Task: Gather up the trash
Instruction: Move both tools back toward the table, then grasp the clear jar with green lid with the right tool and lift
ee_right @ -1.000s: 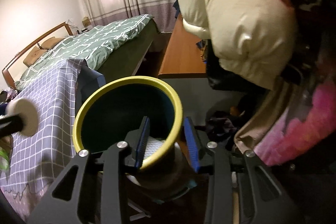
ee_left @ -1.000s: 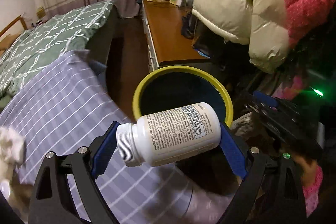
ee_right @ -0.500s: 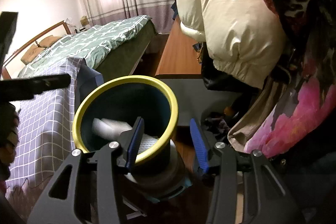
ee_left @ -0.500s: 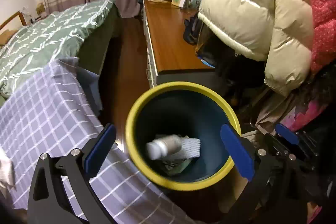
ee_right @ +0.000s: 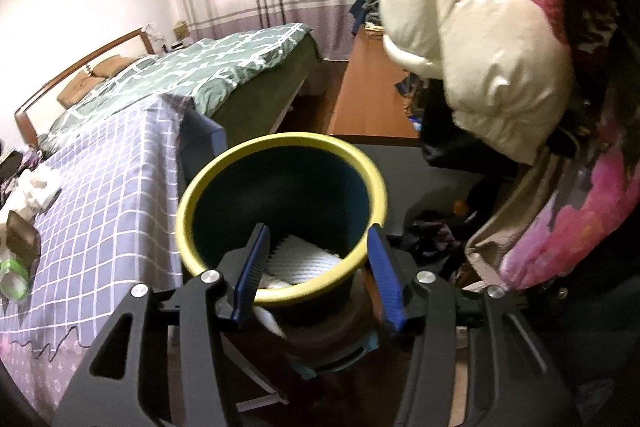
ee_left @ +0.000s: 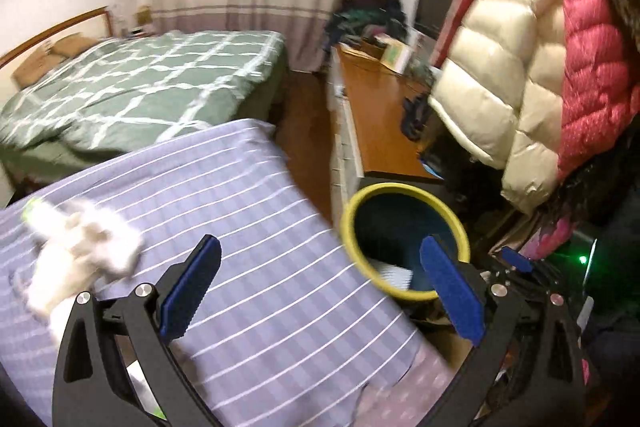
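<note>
A dark blue trash bin with a yellow rim (ee_right: 224, 187) stands beside the checked purple table cloth (ee_right: 104, 187). White foam netting (ee_right: 304, 259) lies inside it. My right gripper (ee_right: 318, 271) is open, its pads either side of the bin's near wall and apart from it. My left gripper (ee_left: 320, 291) is open and empty above the table edge, with the bin (ee_left: 352, 211) just to its right. Blurred crumpled white tissue (ee_left: 80, 251) lies on the cloth (ee_left: 248, 211) at the left; it also shows in the right wrist view (ee_right: 38, 187).
A small brown box (ee_right: 20, 239) and a clear green-trimmed item (ee_right: 12, 275) lie on the cloth's left edge. Puffy cream and red jackets (ee_left: 532, 59) hang at the right. A wooden cabinet (ee_left: 376, 123) and a green bed (ee_left: 140, 87) are behind.
My left gripper let go of the white pill bottle, which fell into the bin, then swung left over the table. My right gripper opened from the bin's rim.
</note>
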Demonstrator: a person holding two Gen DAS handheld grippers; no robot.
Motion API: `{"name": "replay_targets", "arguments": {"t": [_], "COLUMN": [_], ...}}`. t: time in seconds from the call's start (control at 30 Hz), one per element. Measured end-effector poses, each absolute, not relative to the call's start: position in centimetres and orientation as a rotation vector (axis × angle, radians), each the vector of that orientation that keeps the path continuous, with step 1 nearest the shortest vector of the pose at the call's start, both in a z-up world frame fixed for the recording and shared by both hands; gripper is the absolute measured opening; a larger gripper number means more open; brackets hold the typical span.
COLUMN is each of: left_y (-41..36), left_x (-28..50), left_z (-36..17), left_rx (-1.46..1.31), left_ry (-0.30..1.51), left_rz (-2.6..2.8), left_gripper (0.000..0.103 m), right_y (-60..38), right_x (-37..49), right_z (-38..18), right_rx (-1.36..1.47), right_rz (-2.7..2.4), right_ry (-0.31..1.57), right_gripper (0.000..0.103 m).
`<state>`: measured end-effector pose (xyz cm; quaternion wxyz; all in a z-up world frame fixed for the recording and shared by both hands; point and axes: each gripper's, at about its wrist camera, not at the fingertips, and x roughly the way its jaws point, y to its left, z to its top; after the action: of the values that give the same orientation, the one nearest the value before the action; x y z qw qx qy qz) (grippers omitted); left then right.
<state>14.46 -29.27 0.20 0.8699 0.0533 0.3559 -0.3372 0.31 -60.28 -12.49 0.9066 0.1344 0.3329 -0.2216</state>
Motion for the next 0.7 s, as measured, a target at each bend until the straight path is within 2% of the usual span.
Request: {"name": "replay_targets", "arguments": {"t": [0.17,0.47,0.7], "left_y": [-20.9,-6.9,-1.6], "left_x": [12.1,8.4,6.5], "left_z": [1.2,-0.4,-1.8], "left_rx": [0.085,0.002,-0.024], "left_ry": [0.678,0.678,0.701], "left_rz": [-0.540,-0.245,-0.149], "left_gripper": [0.098,0.098,0.098], "right_y": [-57.5,-48.4,-40.9], "right_x": [1.7,6.9,9.0], "right_z": [-12.3,-12.0,-10.4], "right_rx": [0.252,0.150,0.103], "right_rz": [-0.383,-0.146,0.059], "right_ry": [0.701,0.751,0.740], "right_gripper": [0.049,0.051,0.051]}}
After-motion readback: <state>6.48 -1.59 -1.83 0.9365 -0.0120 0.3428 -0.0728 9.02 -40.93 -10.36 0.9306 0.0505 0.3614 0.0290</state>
